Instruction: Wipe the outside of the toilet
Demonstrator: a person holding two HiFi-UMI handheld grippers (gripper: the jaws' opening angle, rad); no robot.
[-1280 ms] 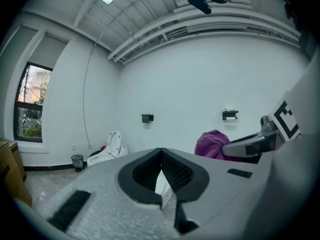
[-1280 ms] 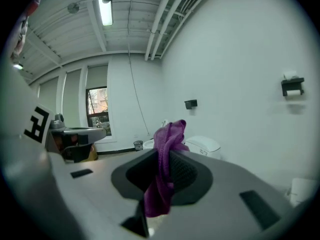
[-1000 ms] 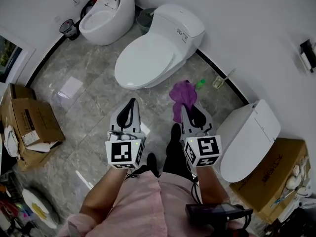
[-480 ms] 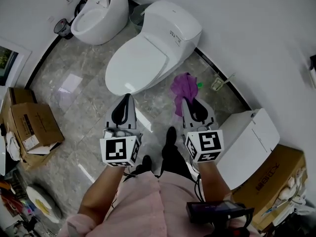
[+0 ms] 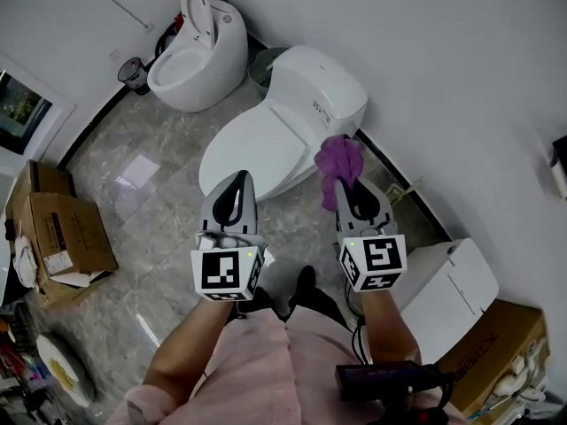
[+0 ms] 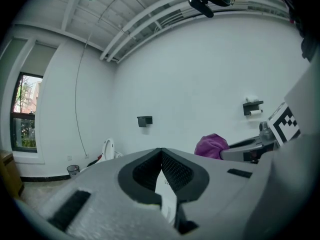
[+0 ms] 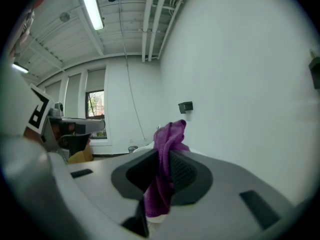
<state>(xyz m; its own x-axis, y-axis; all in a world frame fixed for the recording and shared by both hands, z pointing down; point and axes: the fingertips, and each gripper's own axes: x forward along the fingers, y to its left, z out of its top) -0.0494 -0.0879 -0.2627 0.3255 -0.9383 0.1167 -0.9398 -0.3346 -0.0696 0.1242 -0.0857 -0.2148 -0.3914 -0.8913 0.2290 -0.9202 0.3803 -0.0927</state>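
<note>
My right gripper (image 5: pixel 344 186) is clamped on the purple cloth (image 5: pixel 337 156). In the right gripper view the fabric is pinched between the two pads, bunching above them and hanging below, so the fingertips themselves are covered. My left gripper (image 6: pixel 161 151) has its jaws together at the tips with nothing held. Through the small gap behind the tips I see only a sliver of white.

The toilet (image 5: pixel 292 118) stands at the far edge of the floor (image 5: pixel 133 175) against the wall, lid down. From the head view the left gripper overlaps its front rim and the cloth sits over the tank's right side. I cannot tell whether the cloth touches it.

A second toilet (image 5: pixel 197 47) with its lid up stands toward the floor's far left corner. A third toilet (image 5: pixel 443 282) sits at the right edge, partly behind my right gripper. Cardboard boxes (image 5: pixel 66 237) along the left edge are cut off by the frame.
</note>
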